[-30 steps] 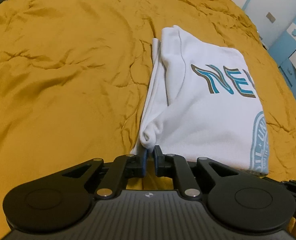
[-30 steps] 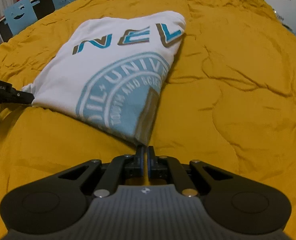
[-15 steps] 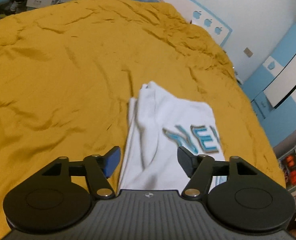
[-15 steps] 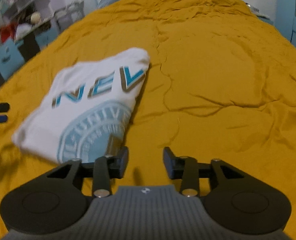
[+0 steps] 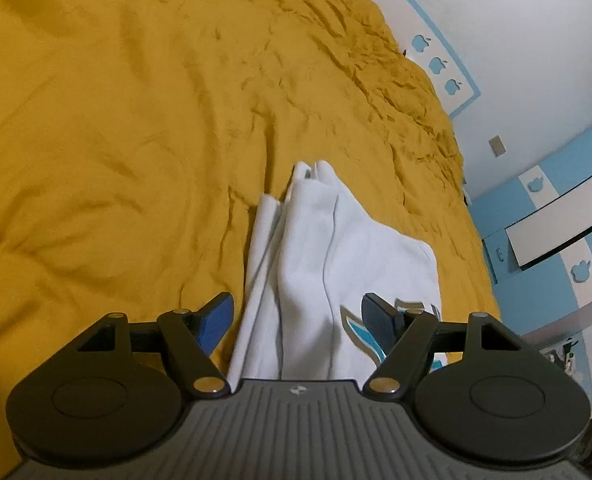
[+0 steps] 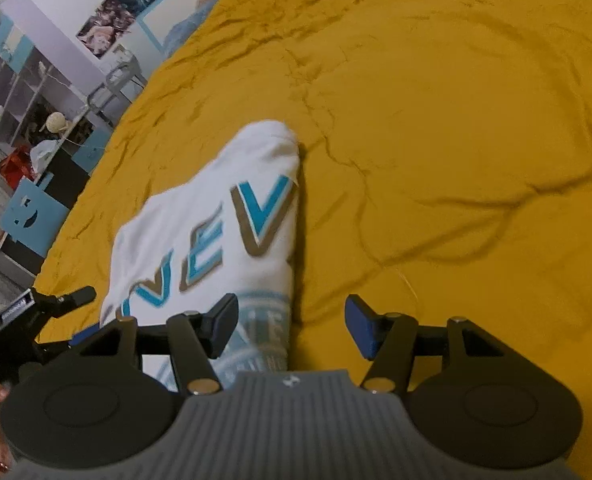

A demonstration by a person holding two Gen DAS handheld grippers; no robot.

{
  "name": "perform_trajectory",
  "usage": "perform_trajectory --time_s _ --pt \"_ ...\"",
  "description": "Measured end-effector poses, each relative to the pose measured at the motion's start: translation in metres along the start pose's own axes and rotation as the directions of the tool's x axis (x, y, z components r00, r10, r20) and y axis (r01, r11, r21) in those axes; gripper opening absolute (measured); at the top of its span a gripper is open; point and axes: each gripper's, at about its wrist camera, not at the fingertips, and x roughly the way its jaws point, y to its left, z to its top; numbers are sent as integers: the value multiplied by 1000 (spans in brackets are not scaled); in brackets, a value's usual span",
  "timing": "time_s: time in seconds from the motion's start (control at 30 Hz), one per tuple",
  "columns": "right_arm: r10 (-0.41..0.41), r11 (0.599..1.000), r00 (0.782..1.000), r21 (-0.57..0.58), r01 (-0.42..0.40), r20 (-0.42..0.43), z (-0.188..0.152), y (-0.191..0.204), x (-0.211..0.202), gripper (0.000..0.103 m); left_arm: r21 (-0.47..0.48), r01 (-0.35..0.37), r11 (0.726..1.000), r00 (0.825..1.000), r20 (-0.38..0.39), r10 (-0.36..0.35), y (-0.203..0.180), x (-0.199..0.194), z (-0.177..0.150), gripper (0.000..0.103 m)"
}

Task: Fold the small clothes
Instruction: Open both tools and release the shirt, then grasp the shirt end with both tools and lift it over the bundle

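Both grippers have let go of the shirt since a second ago, when each was pinching a near corner of it, and now they are lifted and spread wide. My left gripper [image 5: 298, 318] hangs above the near left part of the white T-shirt [image 5: 336, 256], with its jaws far apart and nothing between them except the cloth lying below. My right gripper [image 6: 292, 326] is the same, jaws wide, above the near right edge of the shirt [image 6: 216, 216], where the round blue print is. I hold them open and raised because I judge the fold is finished and I do not want to drag the fabric when I go away.

Further out, the shirt lies folded in a compact rectangle on the yellow bedspread [image 5: 116, 120], with the blue letters facing up. On its left side some layers stick out a little, so I think the stack is not perfectly even. Beyond it the bedspread is wrinkled, and behind stands the white wall [image 5: 536, 40].
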Motion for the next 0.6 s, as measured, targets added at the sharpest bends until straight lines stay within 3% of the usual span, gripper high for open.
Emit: perform_trajectory --time_s 0.17,0.47,0.6 --pt "-23 996 999 -84 25 29 18 14 23 54 10 -18 1000 1000 -1 18 0 20 14 85" --pt "82 991 996 105 -78 -34 51 -11 72 56 -122 115 986 991 -46 -122 34 46 32 84" --pt "114 976 993 188 -105 -41 59 -22 91 56 -127 140 982 988 -49 -148 37 57 39 76"
